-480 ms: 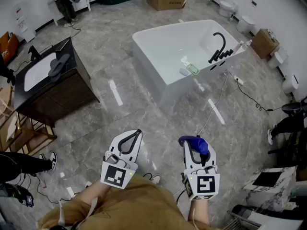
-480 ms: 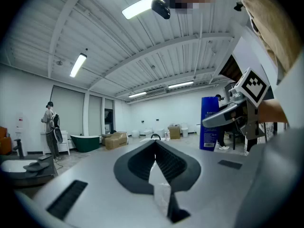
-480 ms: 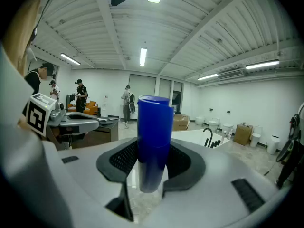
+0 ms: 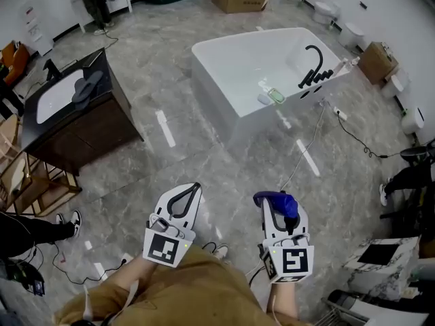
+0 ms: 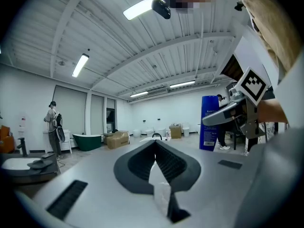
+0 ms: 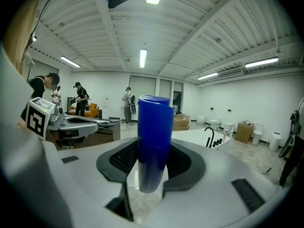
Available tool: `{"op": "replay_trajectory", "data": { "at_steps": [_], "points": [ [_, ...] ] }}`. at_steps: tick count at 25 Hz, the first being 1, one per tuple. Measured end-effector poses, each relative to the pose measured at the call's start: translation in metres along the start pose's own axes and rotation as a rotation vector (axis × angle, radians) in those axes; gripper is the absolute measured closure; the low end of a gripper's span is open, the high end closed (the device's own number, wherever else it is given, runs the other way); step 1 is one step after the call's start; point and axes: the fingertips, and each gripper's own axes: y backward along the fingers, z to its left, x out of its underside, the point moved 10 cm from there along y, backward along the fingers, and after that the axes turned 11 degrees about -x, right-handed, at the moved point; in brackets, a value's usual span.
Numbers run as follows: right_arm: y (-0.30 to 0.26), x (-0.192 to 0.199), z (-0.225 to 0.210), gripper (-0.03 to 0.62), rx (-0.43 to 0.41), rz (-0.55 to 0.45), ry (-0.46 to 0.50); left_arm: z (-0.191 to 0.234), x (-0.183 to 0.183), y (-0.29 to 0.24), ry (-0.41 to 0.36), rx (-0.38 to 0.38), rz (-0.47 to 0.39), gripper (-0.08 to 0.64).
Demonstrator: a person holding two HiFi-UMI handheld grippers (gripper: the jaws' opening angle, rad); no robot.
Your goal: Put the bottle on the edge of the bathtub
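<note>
1. Currently, both grippers are held out side by side low in the head view, above the floor, with the jaws pointed toward the bathtub.
2. The left gripper is held about level; its jaws are pressed together at the tips and nothing is caught between them.
3. The right gripper is tipped slightly downward, and its jaws are clamped on the bottle, which is seen standing upright between the ribbed black pads in the right gripper view.
4. The bottle is thus kept in the right gripper, well apart from the bathtub and not yet set on its edge.
5. The bottle is shown as a tall, smooth, deep-blue plastic cylinder with a flat top; a label with small print is made out on it in the left gripper view.
6. Each gripper is built of matte white plastic, with dark textured pads and a cube with square black-and-white markers at the rear.
7. A tan fabric sleeve is seen behind the grippers.
8. The bathtub is white, glossy and freestanding, with rounded corners; a curved black faucet is mounted at its far end.
9. The floor is covered in polished grey marble-patterned tile.
</note>
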Motion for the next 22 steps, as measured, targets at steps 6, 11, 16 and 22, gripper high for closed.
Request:
{"op": "replay_trajectory", "data": {
  "at_steps": [6, 11, 16, 22],
  "points": [
    [-0.009, -0.002, 0.016, 0.426, 0.027, -0.003, -0.001, 0.023, 0.011, 0.009, 0.032, 0.007, 0.004, 0.552],
    [-0.023, -0.007, 0.035, 0.426, 0.071, 0.016, -0.017, 0.052, 0.017, 0.012, 0.034, 0.041, -0.008, 0.552],
    [-0.032, -0.011, 0.053, 0.426, 0.102, 0.012, -0.026, 0.068, 0.025, 0.005, 0.027, 0.089, -0.015, 0.552],
    [-0.040, -0.004, 0.051, 0.426, 0.111, 0.020, -0.046, 0.066, 0.026, -0.004, 0.015, 0.129, -0.024, 0.552]
  ]
}}
